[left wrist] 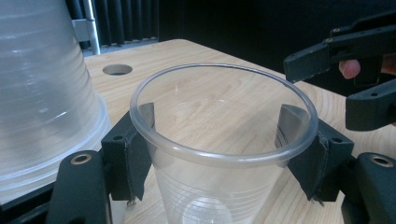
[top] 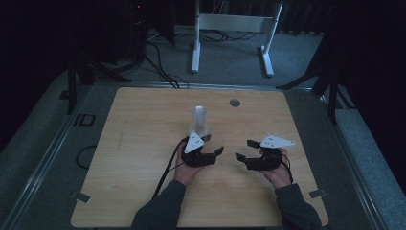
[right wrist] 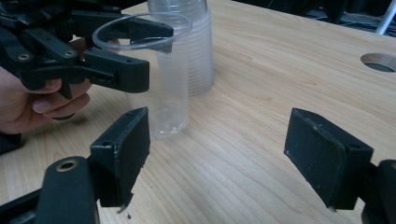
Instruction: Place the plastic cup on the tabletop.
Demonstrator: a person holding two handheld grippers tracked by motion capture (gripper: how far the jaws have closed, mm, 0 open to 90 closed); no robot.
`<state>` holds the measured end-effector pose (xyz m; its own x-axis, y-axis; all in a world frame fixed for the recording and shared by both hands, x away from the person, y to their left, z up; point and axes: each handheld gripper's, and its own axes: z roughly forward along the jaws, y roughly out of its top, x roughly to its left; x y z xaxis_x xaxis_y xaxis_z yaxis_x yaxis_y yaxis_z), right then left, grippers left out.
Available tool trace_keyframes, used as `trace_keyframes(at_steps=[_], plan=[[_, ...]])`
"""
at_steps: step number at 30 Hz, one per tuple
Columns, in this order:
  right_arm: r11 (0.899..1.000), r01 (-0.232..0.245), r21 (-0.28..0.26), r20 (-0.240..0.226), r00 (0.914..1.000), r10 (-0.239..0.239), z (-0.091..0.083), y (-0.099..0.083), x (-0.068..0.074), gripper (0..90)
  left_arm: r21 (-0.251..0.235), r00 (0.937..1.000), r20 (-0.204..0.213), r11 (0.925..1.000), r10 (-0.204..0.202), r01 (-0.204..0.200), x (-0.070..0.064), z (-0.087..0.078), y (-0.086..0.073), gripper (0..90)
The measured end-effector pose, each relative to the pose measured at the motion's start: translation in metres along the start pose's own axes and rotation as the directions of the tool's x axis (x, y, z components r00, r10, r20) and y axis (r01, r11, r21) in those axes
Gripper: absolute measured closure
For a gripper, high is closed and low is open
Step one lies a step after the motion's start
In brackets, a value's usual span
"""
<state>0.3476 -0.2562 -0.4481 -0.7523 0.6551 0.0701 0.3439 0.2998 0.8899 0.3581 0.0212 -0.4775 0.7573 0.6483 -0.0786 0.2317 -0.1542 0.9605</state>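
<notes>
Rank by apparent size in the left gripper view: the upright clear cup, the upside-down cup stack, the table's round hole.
1-2. Upright clear cup and upside-down cup stack: unsure, both close and cropped.
3. Round hole, smallest.

1. Light wooden bench (top: 143,158), rounded at the corners, pale grain running across the top.
2. Round cable hole (top: 234,102) cut through the far part of the bench top, right of its middle.
3. White desk frame (top: 233,28) standing on grey carpet beyond the bench, two feet pointing this way.
4. Black cables (top: 160,62) trailing over the floor left of that frame.
5. Dark stand legs (top: 330,81) off the far right corner, more off the far left.
6. Dim, dark room all round.
</notes>
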Motion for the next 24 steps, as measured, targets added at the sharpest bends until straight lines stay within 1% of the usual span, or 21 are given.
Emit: trace_keyframes(at_steps=[9, 10, 13, 20, 24], plan=[[1.0, 0.0, 0.0, 0.0, 1.0, 0.0, 0.0001, -0.0001, 0.0, 22.2, 0.006, 1.0, 0.004, 1.0, -0.003, 0.003, -0.0016, 0.0023, -0.0021, 29.2], [1.0, 0.0, 0.0, 0.0, 1.0, 0.0, 0.0001, -0.0001, -0.0001, 22.2, 0.005, 0.9999, 0.002, 0.9999, -0.01, 0.01, -0.0017, 0.003, -0.0028, 29.2], [1.0, -0.001, 0.0, -0.001, 1.0, 0.001, 0.0, -0.0002, 0.0, 22.1, 0.01, 0.9999, 0.0, 0.9999, -0.014, 0.014, -0.0014, 0.0035, -0.0036, 28.8], [1.0, -0.001, 0.0, 0.0, 1.0, 0.001, 0.0002, -0.0005, -0.0001, 22.1, 0.015, 0.9999, 0.002, 0.9998, -0.015, 0.015, -0.0017, 0.0045, -0.0052, 28.8], [1.0, -0.001, 0.001, 0.0, 1.0, 0.001, 0.0003, -0.0007, -0.0002, 22.1, 0.03, 0.9999, -0.001, 0.9995, -0.012, 0.013, -0.0014, 0.0059, -0.0077, 28.7]])
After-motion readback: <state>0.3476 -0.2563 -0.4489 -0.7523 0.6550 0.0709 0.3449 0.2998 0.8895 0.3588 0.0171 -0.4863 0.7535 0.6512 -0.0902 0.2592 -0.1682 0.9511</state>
